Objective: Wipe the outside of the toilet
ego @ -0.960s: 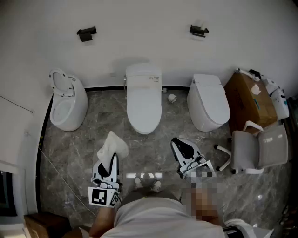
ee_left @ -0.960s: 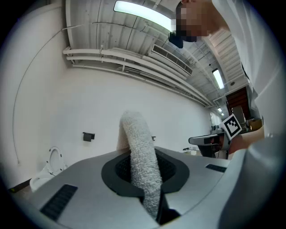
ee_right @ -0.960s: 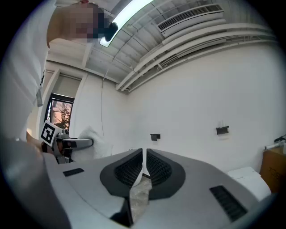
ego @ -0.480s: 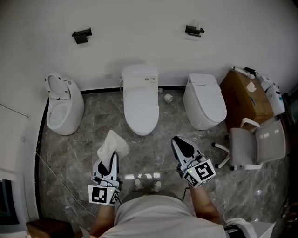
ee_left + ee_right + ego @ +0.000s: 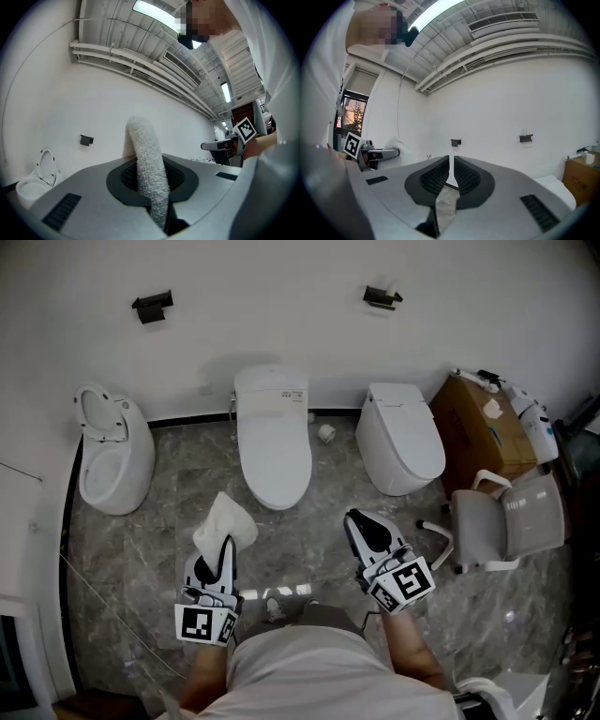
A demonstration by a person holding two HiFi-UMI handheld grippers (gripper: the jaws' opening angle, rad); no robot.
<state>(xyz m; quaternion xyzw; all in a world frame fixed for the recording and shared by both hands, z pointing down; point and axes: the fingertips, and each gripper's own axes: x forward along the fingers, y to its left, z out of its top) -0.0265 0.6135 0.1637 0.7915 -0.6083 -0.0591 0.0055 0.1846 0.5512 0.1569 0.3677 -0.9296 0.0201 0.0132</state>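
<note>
One white cloth (image 5: 225, 524) is clamped between the fingers of my left gripper (image 5: 226, 554). My right gripper (image 5: 361, 521) has its fingers narrow and empty. The middle toilet (image 5: 274, 451) stands well ahead, not yet touched. If I press hard on the toilet, the floppy cloth could drag out of my grip.

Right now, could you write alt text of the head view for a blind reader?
From above, a person stands on a marble floor facing three white toilets at a wall. The left gripper holds a white cloth in its fingers; the right gripper is empty.
</note>
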